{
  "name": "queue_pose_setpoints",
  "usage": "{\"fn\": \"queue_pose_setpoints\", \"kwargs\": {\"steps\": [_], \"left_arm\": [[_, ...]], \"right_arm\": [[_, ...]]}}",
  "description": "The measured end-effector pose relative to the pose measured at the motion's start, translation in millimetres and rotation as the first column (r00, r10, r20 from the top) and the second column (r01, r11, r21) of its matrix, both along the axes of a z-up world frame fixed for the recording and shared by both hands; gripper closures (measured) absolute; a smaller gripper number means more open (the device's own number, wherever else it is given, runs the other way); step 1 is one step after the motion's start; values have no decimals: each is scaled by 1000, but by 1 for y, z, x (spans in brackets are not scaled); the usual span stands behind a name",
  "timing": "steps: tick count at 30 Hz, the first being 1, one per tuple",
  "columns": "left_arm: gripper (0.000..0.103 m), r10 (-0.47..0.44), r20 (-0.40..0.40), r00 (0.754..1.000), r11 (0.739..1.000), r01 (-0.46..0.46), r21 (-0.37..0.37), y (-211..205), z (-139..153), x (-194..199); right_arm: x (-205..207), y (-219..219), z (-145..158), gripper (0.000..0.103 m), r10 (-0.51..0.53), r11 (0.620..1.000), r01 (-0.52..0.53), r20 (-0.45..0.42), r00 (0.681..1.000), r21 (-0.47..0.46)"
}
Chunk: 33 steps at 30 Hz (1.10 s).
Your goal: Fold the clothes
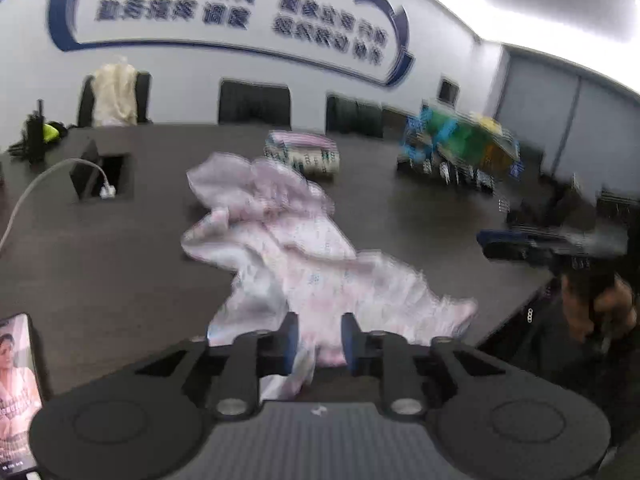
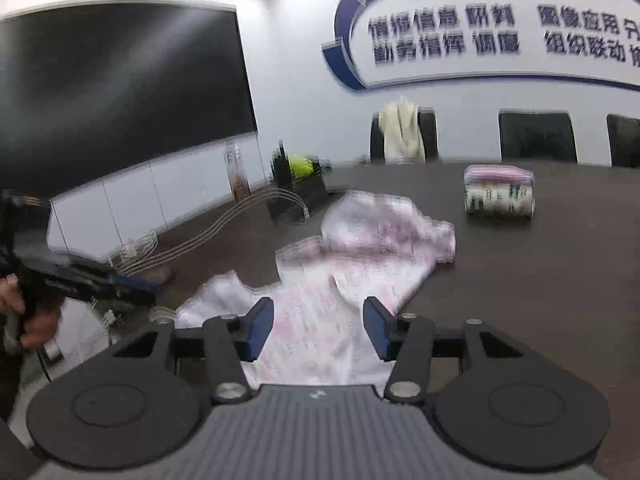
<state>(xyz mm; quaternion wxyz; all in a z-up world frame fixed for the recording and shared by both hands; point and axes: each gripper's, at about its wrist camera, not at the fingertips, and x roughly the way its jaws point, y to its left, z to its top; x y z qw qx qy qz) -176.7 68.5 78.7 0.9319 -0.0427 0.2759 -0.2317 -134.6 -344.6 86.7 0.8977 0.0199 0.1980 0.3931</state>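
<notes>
From the left wrist, we see the pink-and-white garment (image 1: 280,248) lying crumpled across the dark bench (image 1: 120,264), its near edge running in between the pads of our left tongs (image 1: 319,340). The jaws stand only part open with cloth between them, but with the blur we cannot tell whether they pinch it. Beyond the garment a folded stack of clothes (image 1: 303,153) sits on the bench, and a phone (image 1: 16,392) lies at our lower left. A white cable (image 1: 48,184) runs to a hatch in the benchtop. At far right the right tongs (image 1: 520,240) show side-on, blurred.

From the right wrist, the same garment (image 2: 360,248) spreads below our right tongs (image 2: 319,328), whose jaws gape wide and hold nothing; the cloth lies under them. The folded stack (image 2: 499,194) stands apart to the right. A chair (image 2: 402,136) with a pale cloth over its back stands behind the bench (image 2: 540,280).
</notes>
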Motion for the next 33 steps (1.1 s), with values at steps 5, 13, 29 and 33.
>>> {"fn": "queue_pose_setpoints", "kwargs": {"steps": [5, 13, 29, 33], "left_arm": [[74, 93, 21, 995, 996, -94, 11, -25, 1, 33], [76, 235, -132, 963, 972, -233, 34, -28, -52, 83], [43, 233, 68, 970, 955, -242, 170, -52, 8, 151], [45, 284, 5, 959, 906, -270, 326, -54, -12, 218]], "right_arm": [[10, 20, 5, 52, -76, 994, 76, -9, 997, 73], [39, 89, -46, 60, -173, 968, 157, -71, 982, -194], [139, 158, -46, 51, -35, 909, 27, -12, 999, -416], [184, 182, -53, 50, -46, 871, 32, -16, 999, -490]]}}
